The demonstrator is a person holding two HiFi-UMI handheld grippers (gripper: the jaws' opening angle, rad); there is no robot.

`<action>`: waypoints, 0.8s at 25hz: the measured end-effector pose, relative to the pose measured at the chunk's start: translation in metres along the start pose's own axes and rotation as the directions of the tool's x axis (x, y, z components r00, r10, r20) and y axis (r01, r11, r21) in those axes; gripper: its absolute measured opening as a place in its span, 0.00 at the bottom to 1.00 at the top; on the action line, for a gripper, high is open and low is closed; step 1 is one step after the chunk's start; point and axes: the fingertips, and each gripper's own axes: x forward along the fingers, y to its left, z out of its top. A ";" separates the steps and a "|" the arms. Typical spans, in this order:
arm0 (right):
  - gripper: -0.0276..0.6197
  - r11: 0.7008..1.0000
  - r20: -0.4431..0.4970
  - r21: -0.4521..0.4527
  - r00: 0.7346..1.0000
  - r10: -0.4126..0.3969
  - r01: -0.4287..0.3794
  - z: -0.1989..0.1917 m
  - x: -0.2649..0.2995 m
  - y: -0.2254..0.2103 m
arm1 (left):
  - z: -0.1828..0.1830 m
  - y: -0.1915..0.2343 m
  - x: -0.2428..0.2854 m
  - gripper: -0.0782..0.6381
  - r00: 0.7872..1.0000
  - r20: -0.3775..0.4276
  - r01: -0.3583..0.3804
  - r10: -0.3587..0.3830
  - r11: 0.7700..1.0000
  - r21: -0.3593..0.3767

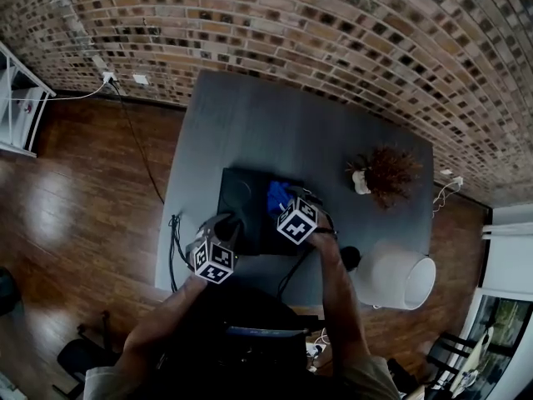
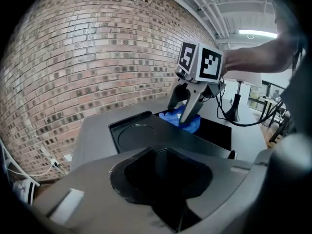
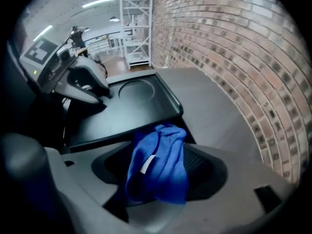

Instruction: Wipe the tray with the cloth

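Note:
On the grey table [image 1: 250,123] lies a black tray [image 1: 243,194] with a round recess at one end [image 2: 135,133]. A crumpled blue cloth [image 1: 277,197] rests at its far right corner. Over the cloth my right gripper [image 1: 287,205] points steeply down. Its fingers [image 2: 192,108] stand apart, and the cloth [image 3: 161,165] with its white label bunches loosely between them. My left gripper [image 1: 226,226] is shut on the tray's near left edge, and the right gripper view shows it clamped there [image 3: 97,97].
A dried brown plant [image 1: 385,173] sits at the table's right. A white lamp shade [image 1: 396,275] on a black stand is at the near right corner. Black cables [image 1: 175,240] hang off the front edge. A brick wall [image 1: 333,32] runs behind the table.

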 end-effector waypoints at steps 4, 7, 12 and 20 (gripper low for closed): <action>0.57 0.993 -0.156 -0.110 0.988 0.023 -0.041 -0.012 0.040 0.007 | -0.003 -0.001 -0.001 0.23 1.000 0.000 -0.003 0.003 1.000 -0.007; 0.46 0.985 -0.198 -0.136 0.977 0.080 -0.108 -0.009 0.050 0.011 | -0.001 -0.002 0.000 0.23 1.000 0.002 0.002 -0.002 1.000 -0.012; 0.31 0.937 -0.162 -0.287 0.974 0.158 -0.199 0.001 0.040 0.040 | 0.000 -0.001 -0.001 0.23 1.000 -0.002 0.000 0.000 1.000 -0.014; 0.30 0.972 -0.151 -0.228 0.985 -0.085 0.049 0.005 0.050 -0.004 | 0.000 -0.002 0.000 0.23 1.000 -0.003 0.000 0.000 1.000 -0.008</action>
